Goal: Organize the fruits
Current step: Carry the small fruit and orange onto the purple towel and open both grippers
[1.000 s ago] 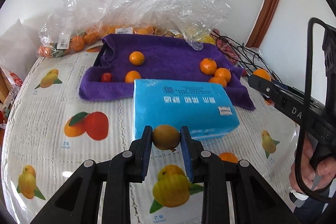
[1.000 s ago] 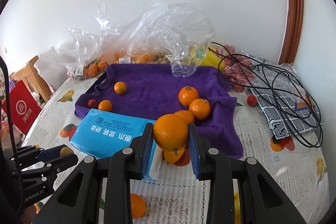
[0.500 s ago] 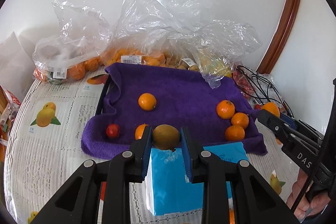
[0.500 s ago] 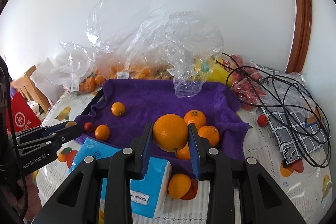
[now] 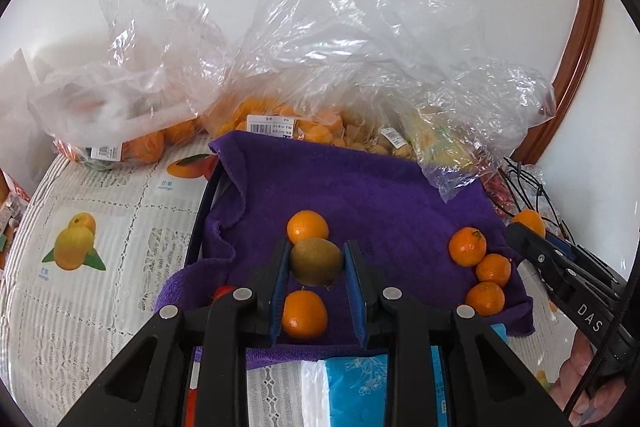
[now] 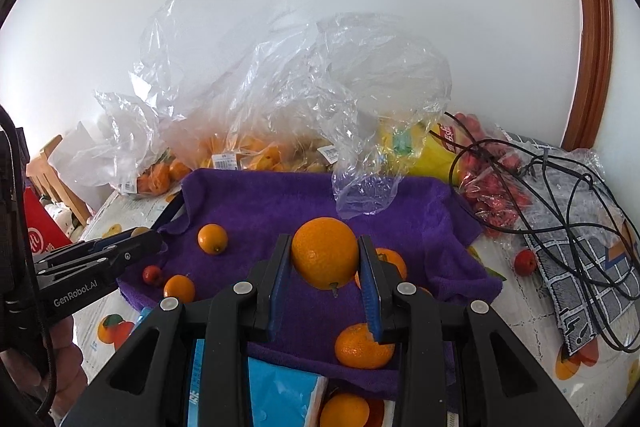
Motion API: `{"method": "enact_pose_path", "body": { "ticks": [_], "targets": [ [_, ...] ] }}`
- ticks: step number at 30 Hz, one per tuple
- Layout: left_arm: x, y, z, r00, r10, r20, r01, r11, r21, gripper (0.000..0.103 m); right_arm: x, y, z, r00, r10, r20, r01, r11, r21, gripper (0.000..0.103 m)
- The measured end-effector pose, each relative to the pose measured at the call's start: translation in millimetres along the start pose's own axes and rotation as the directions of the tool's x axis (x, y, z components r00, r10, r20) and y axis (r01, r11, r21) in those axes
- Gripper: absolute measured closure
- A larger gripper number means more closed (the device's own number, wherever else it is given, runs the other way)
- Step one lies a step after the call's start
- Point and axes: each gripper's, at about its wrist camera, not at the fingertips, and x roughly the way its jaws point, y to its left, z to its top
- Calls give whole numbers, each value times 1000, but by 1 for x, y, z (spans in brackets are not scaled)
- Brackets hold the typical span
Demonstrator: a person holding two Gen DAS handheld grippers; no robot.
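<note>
A purple towel point(image 5: 360, 187) point(image 6: 280, 203) lies over a tray on the table, with several small oranges point(image 5: 467, 246) point(image 6: 212, 238) and a tiny red fruit point(image 6: 152, 274) on it. My left gripper point(image 5: 316, 263) is shut on a brownish-green kiwi point(image 5: 316, 261), held over the near left part of the towel, above one orange point(image 5: 304, 314). My right gripper point(image 6: 325, 261) is shut on a large orange point(image 6: 325, 253) over the towel's near right, above a small orange point(image 6: 362, 346). Each gripper shows at the edge of the other's view.
Clear plastic bags point(image 5: 360, 39) point(image 6: 288, 87) of oranges and other fruit pile up behind the towel against the wall. A blue tissue pack point(image 5: 356, 387) point(image 6: 280, 395) lies at the near edge. Black cables point(image 6: 560, 195) and a red-fruit bag point(image 6: 496, 187) sit right.
Both grippers have moved forward over the tissue pack toward the purple towel, each still holding its fruit. The towel and bags now look closer and larger.
</note>
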Motion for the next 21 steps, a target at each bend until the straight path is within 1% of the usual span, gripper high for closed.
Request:
{"method": "enact_pose_path", "body": {
  "ticks": [4, 12, 14, 21],
  "targets": [
    [6, 9, -3, 1000, 5, -14, -5, 1000, -17, 77, 16, -3, -8, 999, -8, -45, 8, 1000, 2, 71],
    [19, 22, -8, 999, 36, -39, -38, 998, -47, 77, 37, -2, -20, 995, -7, -104, 7, 1000, 0, 71],
    [20, 22, -8, 999, 34, -39, -36, 998, -47, 77, 38, -3, -22, 994, 8, -109, -7, 1000, 10, 71],
    [29, 18, -13, 997, 49, -62, -51, 998, -33, 77, 42, -2, -25, 993, 5, -116, -4, 1000, 6, 71]
  ]
}}
